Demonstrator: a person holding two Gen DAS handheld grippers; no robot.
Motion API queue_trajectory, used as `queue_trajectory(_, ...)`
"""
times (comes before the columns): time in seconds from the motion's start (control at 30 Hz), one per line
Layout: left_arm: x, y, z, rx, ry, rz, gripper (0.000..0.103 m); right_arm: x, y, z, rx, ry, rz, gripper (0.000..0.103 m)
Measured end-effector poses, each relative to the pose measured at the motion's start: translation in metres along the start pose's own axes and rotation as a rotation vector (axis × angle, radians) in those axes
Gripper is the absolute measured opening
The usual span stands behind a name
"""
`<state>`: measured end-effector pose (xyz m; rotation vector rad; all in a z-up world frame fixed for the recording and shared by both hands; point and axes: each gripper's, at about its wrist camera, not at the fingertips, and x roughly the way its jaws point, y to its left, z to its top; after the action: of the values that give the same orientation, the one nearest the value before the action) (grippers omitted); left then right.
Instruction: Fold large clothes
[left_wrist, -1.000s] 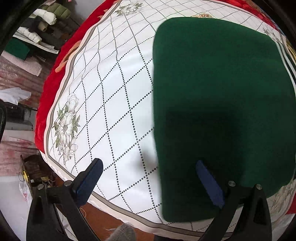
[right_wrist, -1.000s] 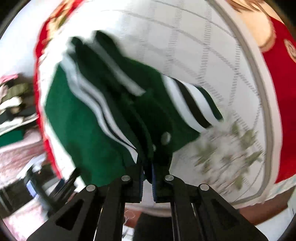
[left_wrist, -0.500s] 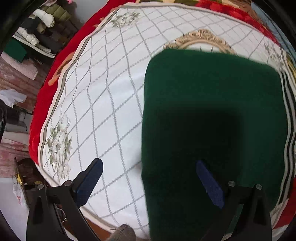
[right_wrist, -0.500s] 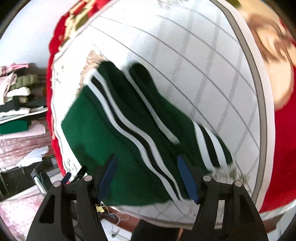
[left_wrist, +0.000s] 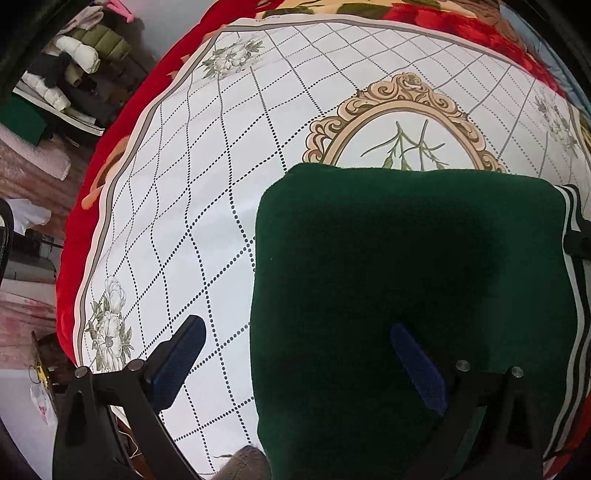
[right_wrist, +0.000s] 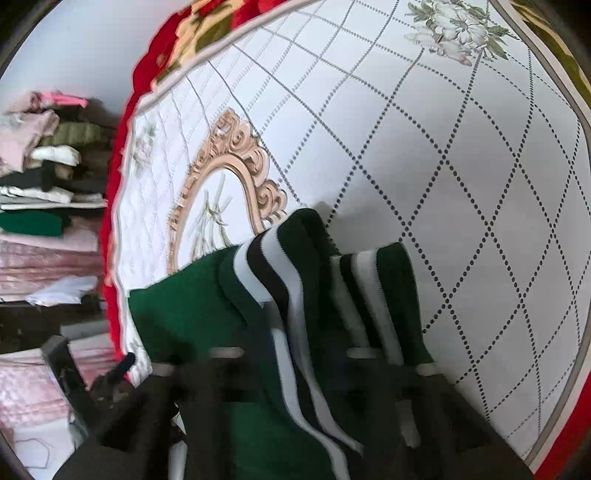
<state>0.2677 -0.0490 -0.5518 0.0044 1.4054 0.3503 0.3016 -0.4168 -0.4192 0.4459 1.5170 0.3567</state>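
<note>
A dark green garment (left_wrist: 406, 280) with white and black stripes lies folded into a rectangle on the white patterned bedspread (left_wrist: 207, 206). My left gripper (left_wrist: 295, 354) is open and empty, hovering over the garment's left edge, one finger over the spread and one over the cloth. In the right wrist view the garment (right_wrist: 207, 317) shows its striped cuffs (right_wrist: 273, 269) bunched at its right end. My right gripper (right_wrist: 291, 365) is blurred but open, its fingers spread on either side of the striped folds, holding nothing.
The bedspread has a red border (left_wrist: 92, 192) and a gold oval frame motif (left_wrist: 402, 110). Stacks of folded clothes (right_wrist: 40, 173) sit on shelves to the left of the bed. The bed's near edge (left_wrist: 122, 413) is just below my left gripper.
My right gripper let go of the striped cloth, opened, and dropped close over the striped end. My left gripper drew back, so more bedspread shows beyond the garment.
</note>
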Motion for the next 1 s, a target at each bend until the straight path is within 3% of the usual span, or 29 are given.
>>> queue_trajectory(0.03,0.001,0.001,0.000,-0.006,0.004,-0.009,0.103,0.000,-0.002,-0.002,0.003,-0.005,0.006,0.011)
queue_trajectory(0.13,0.001,0.003,0.002,-0.013,0.008,-0.030,0.103,-0.019,-0.001,-0.007,0.029,-0.067,0.027,0.009)
queue_trajectory(0.2,0.001,0.005,0.002,-0.021,0.006,-0.038,0.103,-0.024,-0.001,-0.010,0.028,-0.111,-0.023,0.009)
queue_trajectory(0.3,0.002,0.015,0.009,-0.050,0.010,-0.042,0.103,0.013,-0.024,-0.004,0.121,-0.029,-0.114,0.010)
queue_trajectory(0.47,-0.003,0.039,0.029,-0.124,-0.007,-0.042,0.103,0.005,-0.031,0.010,0.208,0.001,0.010,0.018)
queue_trajectory(0.57,-0.002,0.047,0.040,-0.145,-0.025,-0.042,0.103,-0.011,-0.031,0.010,0.193,-0.048,0.071,0.040)
queue_trajectory(0.6,-0.001,0.048,0.041,-0.147,-0.025,-0.038,0.103,-0.012,-0.031,0.011,0.186,-0.064,0.085,0.057)
queue_trajectory(0.63,0.002,0.048,0.046,-0.152,-0.025,-0.034,0.103,-0.013,-0.031,0.013,0.185,-0.080,0.096,0.062)
queue_trajectory(0.77,0.028,0.041,0.059,-0.126,-0.005,0.012,0.103,0.005,-0.020,0.027,0.139,-0.038,0.110,0.062)
queue_trajectory(0.8,0.033,0.040,0.062,-0.123,0.005,0.011,0.103,0.014,-0.018,0.029,0.130,-0.024,0.088,0.056)
queue_trajectory(0.83,0.037,0.040,0.064,-0.120,0.013,0.011,0.103,0.019,-0.018,0.031,0.128,-0.022,0.069,0.025)
queue_trajectory(0.87,0.038,0.040,0.065,-0.115,0.012,0.006,0.103,0.022,-0.014,0.032,0.109,-0.021,0.035,0.014)
queue_trajectory(1.0,0.037,0.038,0.063,-0.083,-0.001,-0.014,0.103,-0.010,0.009,0.018,0.029,-0.167,-0.130,0.009)
